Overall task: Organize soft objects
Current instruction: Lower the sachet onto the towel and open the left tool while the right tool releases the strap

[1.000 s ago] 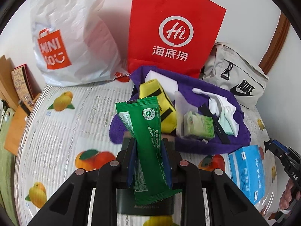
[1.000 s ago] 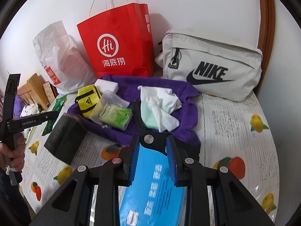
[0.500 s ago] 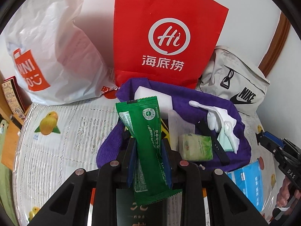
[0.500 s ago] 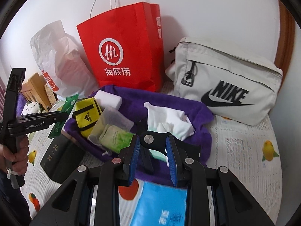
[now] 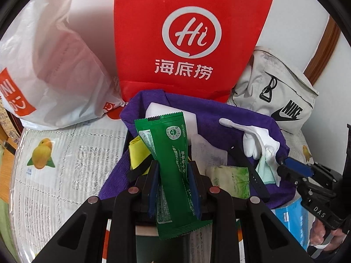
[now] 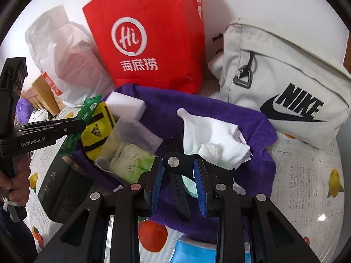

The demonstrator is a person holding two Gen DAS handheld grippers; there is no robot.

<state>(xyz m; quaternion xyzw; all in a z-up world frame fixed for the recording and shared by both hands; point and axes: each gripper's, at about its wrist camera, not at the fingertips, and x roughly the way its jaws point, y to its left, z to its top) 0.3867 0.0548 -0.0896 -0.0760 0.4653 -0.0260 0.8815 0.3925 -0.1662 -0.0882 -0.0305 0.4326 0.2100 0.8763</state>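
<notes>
My left gripper [image 5: 172, 168] is shut on a green sachet [image 5: 171, 153] and holds it upright over the near left edge of a purple towel [image 5: 210, 118]. It also shows in the right wrist view [image 6: 74, 125]. On the towel lie a yellow pouch [image 6: 96, 131], a white sponge block [image 6: 126, 105], a light green wipes pack [image 6: 131, 162], a white cloth [image 6: 210, 135] and a black watch strap [image 6: 179, 184]. My right gripper [image 6: 178, 168] is open above the strap, holding nothing.
A red paper bag [image 5: 186, 39], a white plastic bag [image 5: 54, 70] and a grey Nike bag [image 6: 285, 83] stand behind the towel. A black box [image 6: 63, 188] lies left of it, a blue pack [image 5: 291, 219] in front. The tablecloth [image 5: 65, 153] has a fruit print.
Both grippers have moved forward toward the towel. The right gripper has passed beyond the blue pack and now hangs over the watch strap. The left still holds the green sachet.
</notes>
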